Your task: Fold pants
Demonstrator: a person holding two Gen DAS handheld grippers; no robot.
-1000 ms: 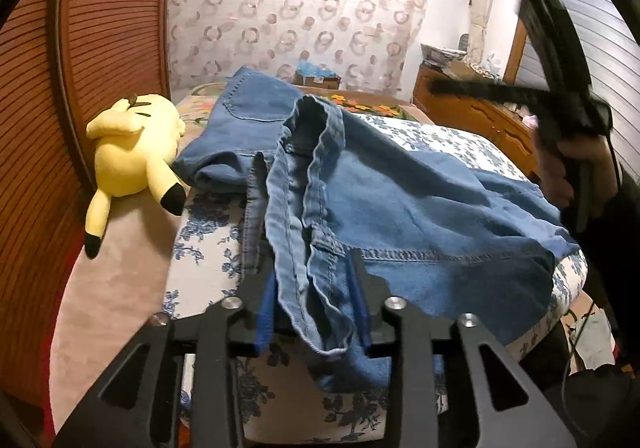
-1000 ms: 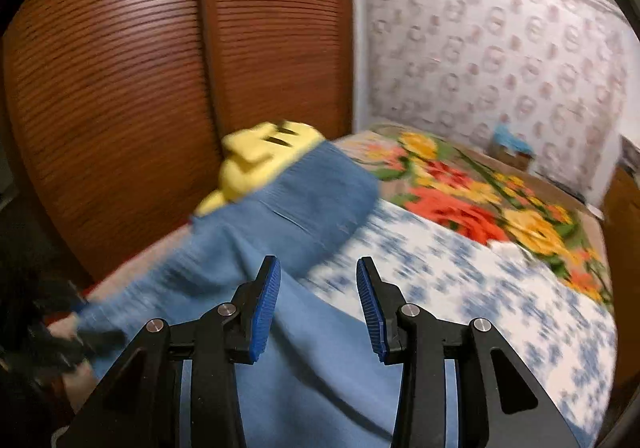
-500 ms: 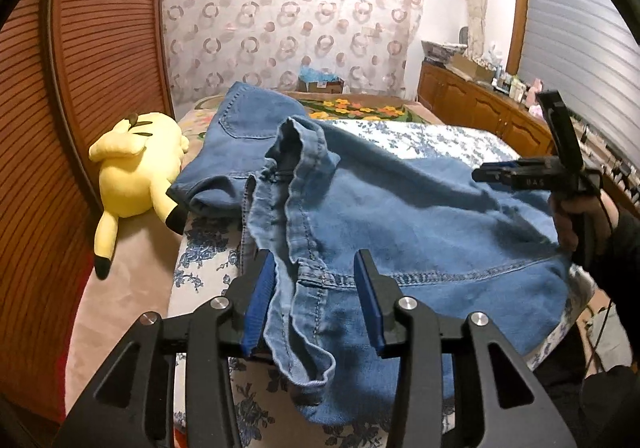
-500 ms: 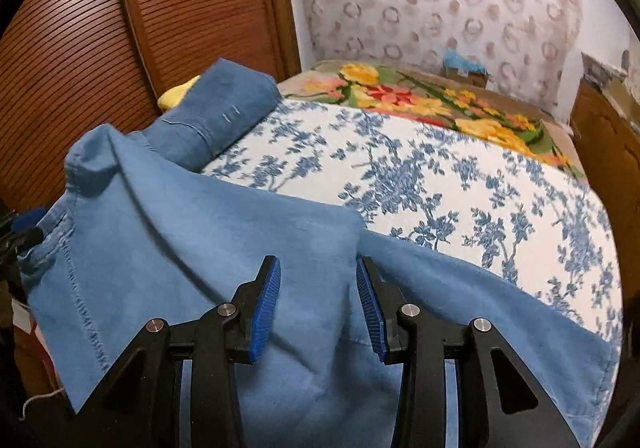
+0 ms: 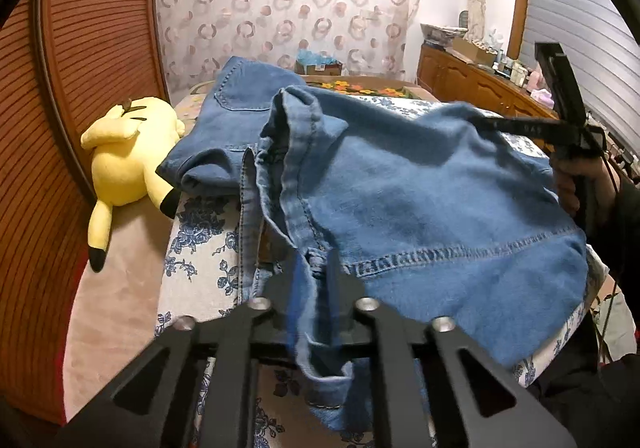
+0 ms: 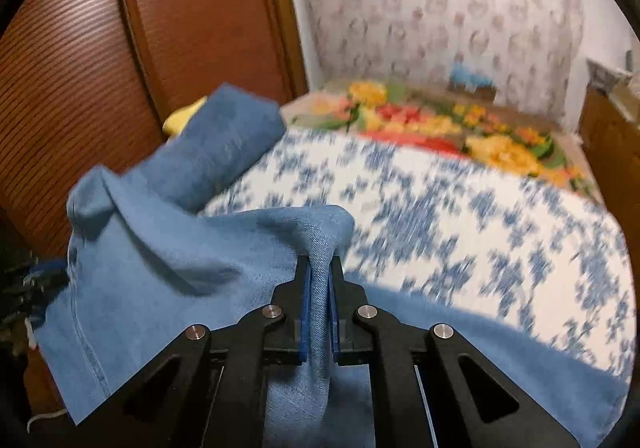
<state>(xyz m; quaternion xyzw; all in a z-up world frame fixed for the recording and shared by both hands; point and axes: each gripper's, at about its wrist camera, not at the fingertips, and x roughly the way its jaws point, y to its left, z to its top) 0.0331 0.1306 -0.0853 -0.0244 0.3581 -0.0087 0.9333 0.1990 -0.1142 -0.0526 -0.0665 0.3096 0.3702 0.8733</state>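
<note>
Blue denim pants (image 5: 400, 192) lie bunched on the bed, one folded part at the back left near the plush. My left gripper (image 5: 312, 288) is shut on the pants' near hem edge, and cloth hangs down between its fingers. My right gripper (image 6: 319, 280) is shut on a raised fold of the pants (image 6: 168, 264) and pinches it upright. The right gripper also shows in the left wrist view (image 5: 520, 126) at the pants' far right edge, held by a hand.
The bed has a blue-flowered white sheet (image 6: 460, 208) and a bright floral blanket (image 6: 440, 124) at the far end. A yellow plush toy (image 5: 128, 164) lies at the left by the brown slatted wardrobe (image 5: 80, 48). A wooden dresser (image 5: 480, 88) stands on the right.
Both grippers have closed on the denim. The left one was open around the hem half a second ago. The right one moved onto a fold and now pinches it.
</note>
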